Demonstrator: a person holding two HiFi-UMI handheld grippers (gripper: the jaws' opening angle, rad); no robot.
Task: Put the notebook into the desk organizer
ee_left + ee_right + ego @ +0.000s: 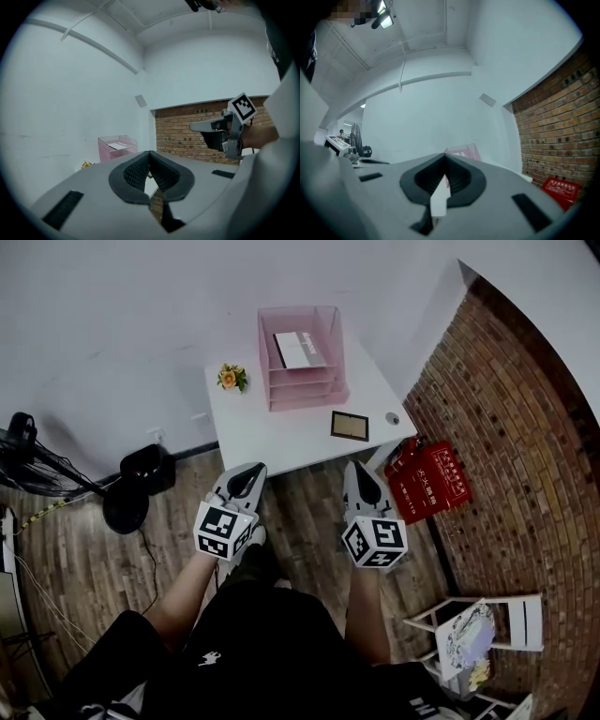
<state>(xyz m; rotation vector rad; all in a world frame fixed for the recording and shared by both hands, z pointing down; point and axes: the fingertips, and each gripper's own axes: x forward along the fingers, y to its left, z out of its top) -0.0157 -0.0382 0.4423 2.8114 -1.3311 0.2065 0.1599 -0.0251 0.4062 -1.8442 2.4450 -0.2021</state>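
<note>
Nothing reads clearly; the red box (433, 481) carries white characters (too small to make out).

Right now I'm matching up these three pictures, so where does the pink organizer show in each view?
Head view: organizer at top centre, at the back of the white table.
Left gripper view: small, left of centre, below mid-height.
Right gripper view: near the centre, only its top showing.
Shared landmark: the brick wall, to the organizer's right in all three.

Head view looks down; both gripper views, seemingly level, share the organizer (302, 357).
</note>
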